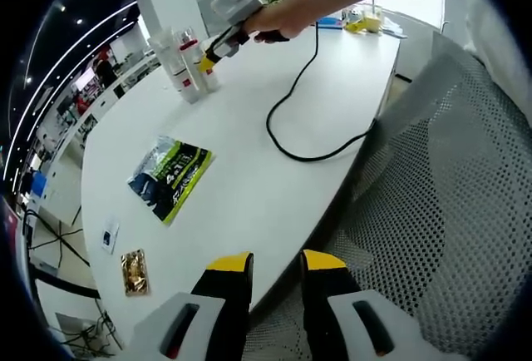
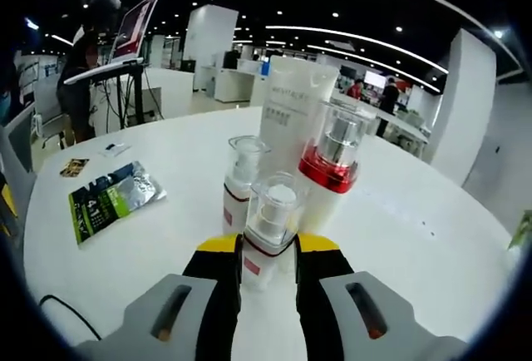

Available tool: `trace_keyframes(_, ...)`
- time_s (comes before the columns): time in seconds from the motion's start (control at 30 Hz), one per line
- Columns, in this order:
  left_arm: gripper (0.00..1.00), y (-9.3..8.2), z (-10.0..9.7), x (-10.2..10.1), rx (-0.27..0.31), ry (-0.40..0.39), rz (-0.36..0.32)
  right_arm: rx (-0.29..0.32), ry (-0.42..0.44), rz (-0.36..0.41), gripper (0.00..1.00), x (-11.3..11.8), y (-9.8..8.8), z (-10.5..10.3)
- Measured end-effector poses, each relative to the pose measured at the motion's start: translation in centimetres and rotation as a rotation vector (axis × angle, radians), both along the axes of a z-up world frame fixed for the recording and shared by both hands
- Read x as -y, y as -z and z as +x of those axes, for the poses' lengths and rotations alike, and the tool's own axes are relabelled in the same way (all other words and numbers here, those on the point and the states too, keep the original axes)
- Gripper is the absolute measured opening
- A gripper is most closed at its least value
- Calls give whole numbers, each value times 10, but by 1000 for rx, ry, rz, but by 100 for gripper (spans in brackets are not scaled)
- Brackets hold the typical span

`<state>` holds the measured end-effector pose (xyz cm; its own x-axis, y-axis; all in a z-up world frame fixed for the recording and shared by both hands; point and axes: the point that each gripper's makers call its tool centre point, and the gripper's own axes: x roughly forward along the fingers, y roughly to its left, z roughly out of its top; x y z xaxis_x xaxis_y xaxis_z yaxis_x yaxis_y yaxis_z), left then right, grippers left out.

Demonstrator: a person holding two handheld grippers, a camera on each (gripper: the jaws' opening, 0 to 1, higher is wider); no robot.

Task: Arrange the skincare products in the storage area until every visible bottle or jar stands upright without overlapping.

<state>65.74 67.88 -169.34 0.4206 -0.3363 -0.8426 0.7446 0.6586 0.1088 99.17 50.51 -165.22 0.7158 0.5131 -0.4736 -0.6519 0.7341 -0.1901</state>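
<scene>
Right gripper point(image 2: 268, 249) clamps pump bottle point(image 2: 268, 232); left gripper point(image 1: 276, 268) idle, fingers apart.

Clear glossy plastic caps top the small white pump bottles point(image 2: 268, 226), one point(image 2: 329, 171) banded in shiny red with a metallic silver collar, beside a tall matt white plastic tube point(image 2: 293, 107). They stand on a smooth white desk point(image 2: 399, 236), where a crinkled glossy green-and-black foil sachet point(image 1: 170, 176) lies near a grey mesh-fabric chair point(image 1: 449, 211).
</scene>
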Motion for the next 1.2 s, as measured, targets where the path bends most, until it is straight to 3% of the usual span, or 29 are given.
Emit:
trace_keyframes(0.23, 23, -1, 0, 0, 4, 2, -2, -8, 3, -17, 22, 1, -1, -1)
trace_keyframes(0.6, 23, -1, 1, 1, 9, 4, -2, -6, 32, 39, 24, 3, -11, -2)
trace_keyframes(0.83, 23, -1, 1, 1, 11, 3, -2, -60, 50, 68, 31, 2, -2, -7)
trace_keyframes(1.2, 23, -1, 1, 1, 9, 2, -2, -114, 64, 63, 21, 6, 9, -6)
